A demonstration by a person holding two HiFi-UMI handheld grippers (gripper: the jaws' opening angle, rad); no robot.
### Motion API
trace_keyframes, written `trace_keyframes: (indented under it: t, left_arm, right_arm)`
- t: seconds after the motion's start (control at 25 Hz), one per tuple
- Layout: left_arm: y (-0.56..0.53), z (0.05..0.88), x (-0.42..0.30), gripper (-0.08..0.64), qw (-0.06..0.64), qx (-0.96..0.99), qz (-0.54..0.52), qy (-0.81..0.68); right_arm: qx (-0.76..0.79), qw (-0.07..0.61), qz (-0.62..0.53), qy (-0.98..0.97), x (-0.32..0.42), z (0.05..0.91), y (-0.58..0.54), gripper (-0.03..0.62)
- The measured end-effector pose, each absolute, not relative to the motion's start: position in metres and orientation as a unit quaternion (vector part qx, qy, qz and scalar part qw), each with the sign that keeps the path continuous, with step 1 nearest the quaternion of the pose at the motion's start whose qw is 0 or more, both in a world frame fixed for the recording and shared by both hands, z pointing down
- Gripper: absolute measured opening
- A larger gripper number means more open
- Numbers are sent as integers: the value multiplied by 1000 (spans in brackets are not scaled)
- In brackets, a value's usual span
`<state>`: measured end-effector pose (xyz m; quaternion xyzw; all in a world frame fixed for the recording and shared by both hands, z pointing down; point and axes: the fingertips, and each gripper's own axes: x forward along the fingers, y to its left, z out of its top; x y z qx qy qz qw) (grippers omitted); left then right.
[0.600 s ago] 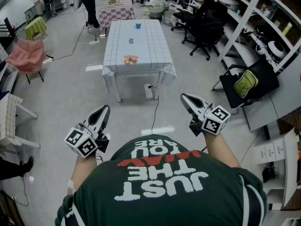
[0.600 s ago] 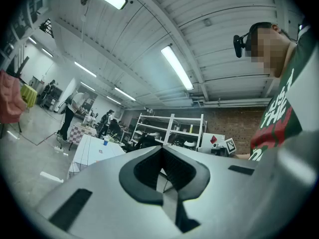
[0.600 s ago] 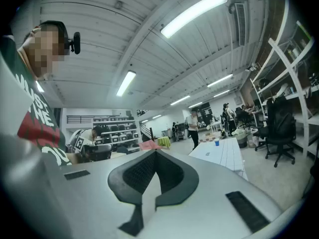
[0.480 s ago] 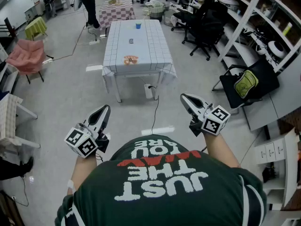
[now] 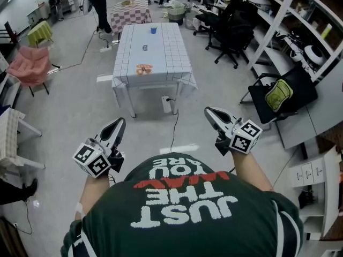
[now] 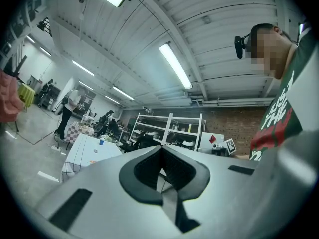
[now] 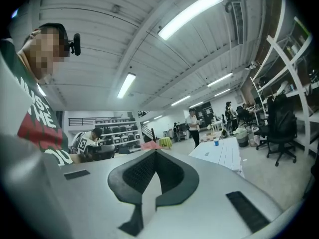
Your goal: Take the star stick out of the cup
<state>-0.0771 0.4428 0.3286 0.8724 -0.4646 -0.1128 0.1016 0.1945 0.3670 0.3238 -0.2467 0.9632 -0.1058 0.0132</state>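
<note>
A small blue cup (image 5: 154, 30) stands at the far end of a white gridded table (image 5: 161, 63), several steps ahead of me. It is too small to show a star stick. My left gripper (image 5: 119, 123) and right gripper (image 5: 209, 111) are held close to my chest over the floor, far from the table. Both are shut with nothing between the jaws. The cup (image 6: 101, 142) shows as a blue speck past the left gripper (image 6: 160, 148). From the right gripper (image 7: 155, 152) the cup (image 7: 216, 143) is again only a speck.
An orange-patterned item (image 5: 142, 68) and a small dark object (image 5: 144, 47) lie on the table. Black office chairs (image 5: 233, 31), a chair with a yellow-green bag (image 5: 278, 98) and shelving line the right. A pink chair (image 5: 32, 63) stands left. A cable (image 5: 174, 127) crosses the floor.
The table has shifted slightly up and left in the head view. Both grippers keep their place and stay shut.
</note>
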Motion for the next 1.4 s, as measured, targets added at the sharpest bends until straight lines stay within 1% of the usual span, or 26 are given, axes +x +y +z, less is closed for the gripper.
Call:
trace_keyframes:
  t: [0.44, 0.8, 0.96, 1.12, 1.4]
  left_arm:
    - [430, 315, -3, -5, 94, 870, -116, -471]
    - [424, 325, 27, -5, 120, 852, -112, -497]
    - [413, 332, 20, -5, 114, 855, -107, -495]
    - [389, 339, 5, -5, 128, 850, -111, -499]
    - [306, 358, -49, -5, 134, 863, -117, -473]
  right_arm:
    - [-230, 14, -92, 969, 256, 313, 354, 32]
    - [-202, 18, -96, 975, 279, 315, 338, 32]
    - [-195, 14, -103, 975, 270, 323, 325, 32]
    - [-194, 6, -106, 975, 253, 329, 302, 32]
    - [-215, -10, -101, 971, 203, 340, 229, 32]
